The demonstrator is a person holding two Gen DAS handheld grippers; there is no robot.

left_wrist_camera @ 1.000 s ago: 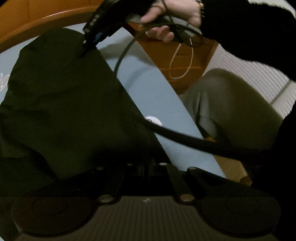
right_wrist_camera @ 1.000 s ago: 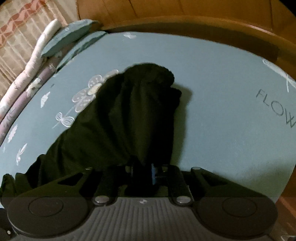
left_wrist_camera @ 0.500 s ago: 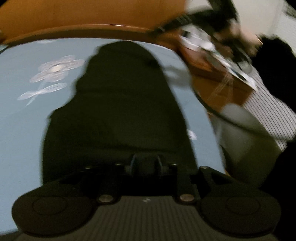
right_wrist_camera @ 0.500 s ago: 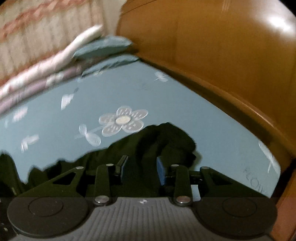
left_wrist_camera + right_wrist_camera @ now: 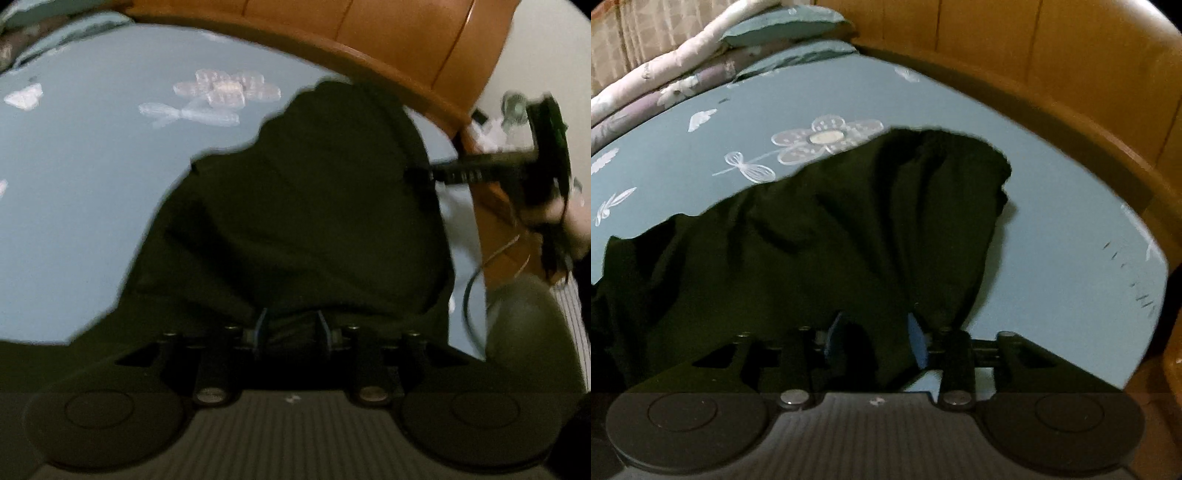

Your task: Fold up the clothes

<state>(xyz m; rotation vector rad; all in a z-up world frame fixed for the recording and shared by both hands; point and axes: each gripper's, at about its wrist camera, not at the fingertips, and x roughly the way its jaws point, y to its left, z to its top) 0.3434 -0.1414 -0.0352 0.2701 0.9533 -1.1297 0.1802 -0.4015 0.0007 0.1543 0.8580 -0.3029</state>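
Garment (image 5: pixel 303 206): dark, near-black cloth, lying bunched on a pale blue bedsheet (image 5: pixel 74 192) printed with white flowers. In left wrist view it fills the centre, running from 6 o'clock up toward 1 o'clock, where it ends close to the wooden bed frame (image 5: pixel 388 48).

Left gripper (image 5: pixel 291 328): jaws have just been opening, now parted with a clear gap. Cloth lies directly under and between the fingers; pads don't look pressed onto it.

Right gripper (image 5: pixel 875 338): jaws have also just been opening, now spread wider than the left. A ridge of the garment (image 5: pixel 827 229) rises between the blue pads; no pinch visible. Folds fan out from there toward 12 o'clock and 9 o'clock.

Right gripper also shows in left wrist view at 3 o'clock (image 5: pixel 428 173), blurred, tip at the garment's right edge, person's hand (image 5: pixel 569 221) on the handle.

Stacked bedding (image 5: pixel 701 55) at 11 o'clock in right wrist view, well apart from the garment.
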